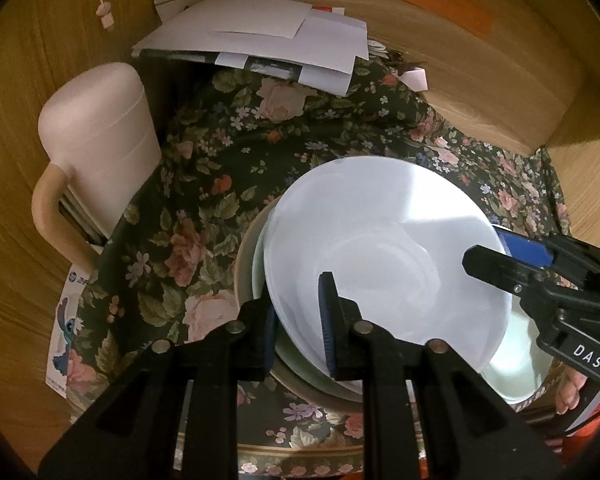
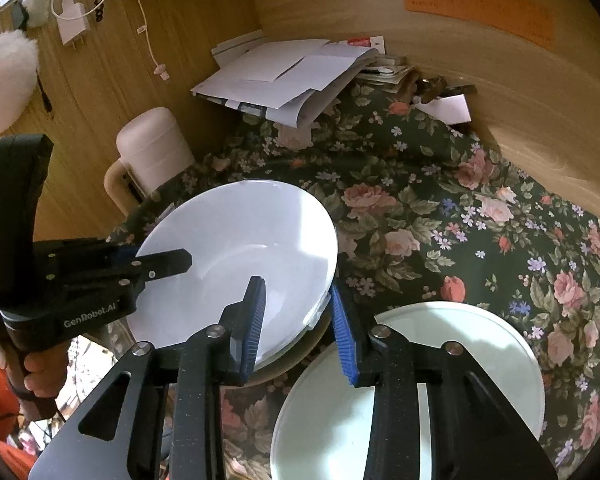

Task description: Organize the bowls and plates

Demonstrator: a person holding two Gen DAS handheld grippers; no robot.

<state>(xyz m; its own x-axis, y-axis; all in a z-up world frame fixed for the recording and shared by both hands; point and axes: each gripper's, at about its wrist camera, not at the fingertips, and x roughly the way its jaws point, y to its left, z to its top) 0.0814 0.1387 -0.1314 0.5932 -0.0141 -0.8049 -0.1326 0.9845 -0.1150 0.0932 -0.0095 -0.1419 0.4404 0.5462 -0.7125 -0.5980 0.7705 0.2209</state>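
A white bowl (image 1: 380, 248) sits tilted on a stack of dishes: a pale green one (image 1: 296, 356) and a beige one (image 1: 244, 264) show under it. My left gripper (image 1: 300, 320) straddles the bowl's near-left rim, one finger inside, one outside, with a gap showing. My right gripper (image 2: 298, 326) straddles the bowl's (image 2: 236, 264) right rim, jaws apart, also with a gap. It shows in the left wrist view (image 1: 512, 256) too. A second pale green plate (image 2: 476, 344) lies to the right, under my right gripper.
A floral cloth (image 2: 440, 208) covers the table. A cream lidded jug (image 1: 96, 140) stands at the left. A pile of papers (image 1: 268, 36) lies at the back against wooden walls (image 2: 520, 112). A cable (image 2: 152, 52) hangs at the back left.
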